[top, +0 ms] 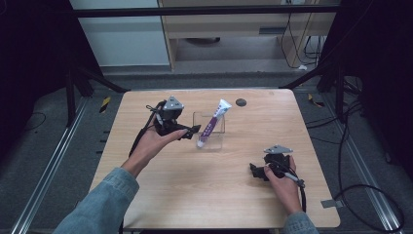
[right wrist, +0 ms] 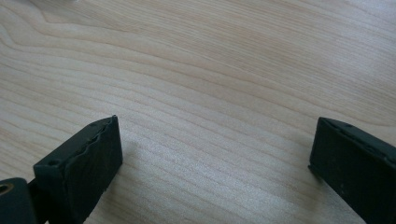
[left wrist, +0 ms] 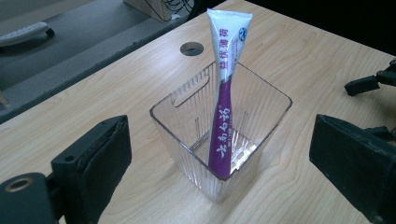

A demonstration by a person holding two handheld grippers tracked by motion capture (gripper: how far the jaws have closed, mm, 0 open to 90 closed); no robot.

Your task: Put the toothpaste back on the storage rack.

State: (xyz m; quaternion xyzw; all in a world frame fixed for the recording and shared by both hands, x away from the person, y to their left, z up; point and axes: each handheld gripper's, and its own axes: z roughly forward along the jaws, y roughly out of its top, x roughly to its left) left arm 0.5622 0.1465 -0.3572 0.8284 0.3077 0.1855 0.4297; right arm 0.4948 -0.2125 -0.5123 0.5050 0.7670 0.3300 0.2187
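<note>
Wide-open left gripper (left wrist: pixel 219 163) faces a light, soft toothpaste tube (left wrist: pixel 225 93) leaning in a clear holder (left wrist: pixel 187 135); best pinched near its stiffer crimped top.

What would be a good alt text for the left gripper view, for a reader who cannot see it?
A purple and white tube stands tilted in a clear ribbed bin on a wooden table. The left gripper faces the bin, its two black jaws wide open and touching nothing. A round hole lies in the table behind the bin.
</note>
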